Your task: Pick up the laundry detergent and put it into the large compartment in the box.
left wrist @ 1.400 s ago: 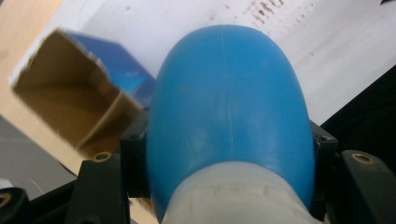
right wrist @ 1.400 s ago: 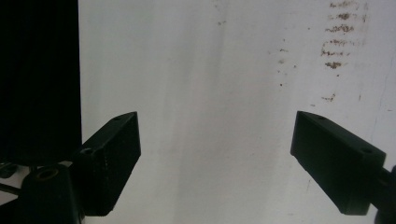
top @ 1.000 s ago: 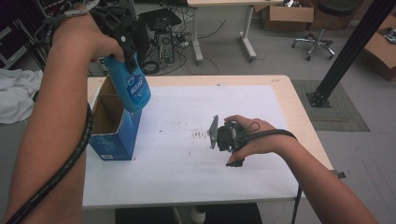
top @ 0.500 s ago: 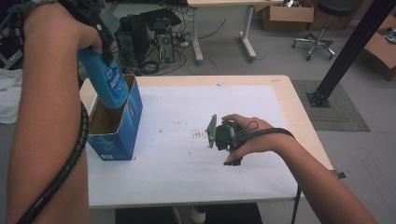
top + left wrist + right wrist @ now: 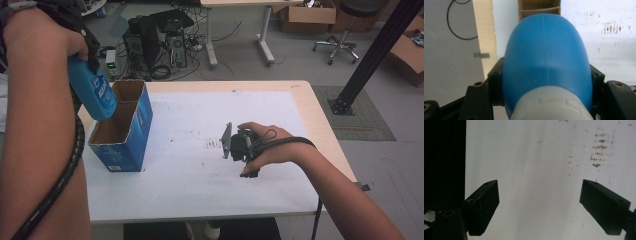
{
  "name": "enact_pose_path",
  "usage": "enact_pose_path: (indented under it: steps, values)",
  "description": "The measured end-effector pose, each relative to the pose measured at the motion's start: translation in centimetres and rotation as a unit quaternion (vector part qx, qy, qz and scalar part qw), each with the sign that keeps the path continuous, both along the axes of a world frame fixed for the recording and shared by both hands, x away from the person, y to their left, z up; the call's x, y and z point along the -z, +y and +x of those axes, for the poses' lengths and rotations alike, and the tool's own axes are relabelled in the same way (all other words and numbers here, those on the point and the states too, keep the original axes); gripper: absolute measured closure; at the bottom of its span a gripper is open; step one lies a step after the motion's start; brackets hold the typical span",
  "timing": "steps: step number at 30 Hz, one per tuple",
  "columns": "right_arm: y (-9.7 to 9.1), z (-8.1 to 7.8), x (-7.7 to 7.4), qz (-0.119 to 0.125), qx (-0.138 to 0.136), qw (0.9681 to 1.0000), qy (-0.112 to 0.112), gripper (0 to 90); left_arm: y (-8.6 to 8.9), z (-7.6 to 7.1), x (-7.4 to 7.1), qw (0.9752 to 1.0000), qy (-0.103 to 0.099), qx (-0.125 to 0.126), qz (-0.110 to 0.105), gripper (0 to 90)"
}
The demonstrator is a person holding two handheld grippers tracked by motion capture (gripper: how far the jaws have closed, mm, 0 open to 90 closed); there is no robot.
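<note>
Now, the left gripper (image 5: 544, 82) has its jaws clamped on either side of a blue bottle (image 5: 92, 90), gripping just above the white cap end, and it holds that bottle up in the air, tilted, over the near-left edge of the open blue carton (image 5: 122, 127). In the left gripper view the rounded blue base of the bottle points down past the carton's brown cardboard mouth (image 5: 539, 7). The carton is our landmark: it stands upright at the left end of the white sheet (image 5: 200, 130) on the table (image 5: 320, 115), flaps open, apparently empty inside.

If the bottle is meant for the carton, the tidy way looks to be squaring it upright over the opening first, then lowering it straight so the base clears the cardboard rim; coming in tilted risks catching that rim and tipping the carton.

Well to the right of the carton, the right gripper (image 5: 539, 202) rests low on the sheet, jaws spread wide with nothing between them. Some brown smudges (image 5: 213, 144) mark the sheet between it and the carton. Nothing stands in the bottle's path.
</note>
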State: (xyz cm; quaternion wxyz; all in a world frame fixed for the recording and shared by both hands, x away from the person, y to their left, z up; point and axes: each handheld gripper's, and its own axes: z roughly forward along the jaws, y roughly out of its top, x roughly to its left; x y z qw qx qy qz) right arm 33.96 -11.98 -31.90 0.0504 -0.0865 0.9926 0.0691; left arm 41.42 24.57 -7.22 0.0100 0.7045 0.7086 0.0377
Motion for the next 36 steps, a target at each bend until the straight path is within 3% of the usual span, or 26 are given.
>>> enact_pose_path:
  steps: [17, 36]
  values:
    - [0.2, -0.5, -0.1, -0.007, -0.001, 1.0, -0.002, 16.1, 0.4, 1.7, 5.6, 0.9994, 0.028, 0.008, -0.018, 38.1]
    - [0.2, -0.6, 0.0, -0.009, 0.001, 0.9999, -0.005, 16.1, 1.1, 2.2, 13.7, 0.9974, 0.063, 0.014, -0.033, 38.0]
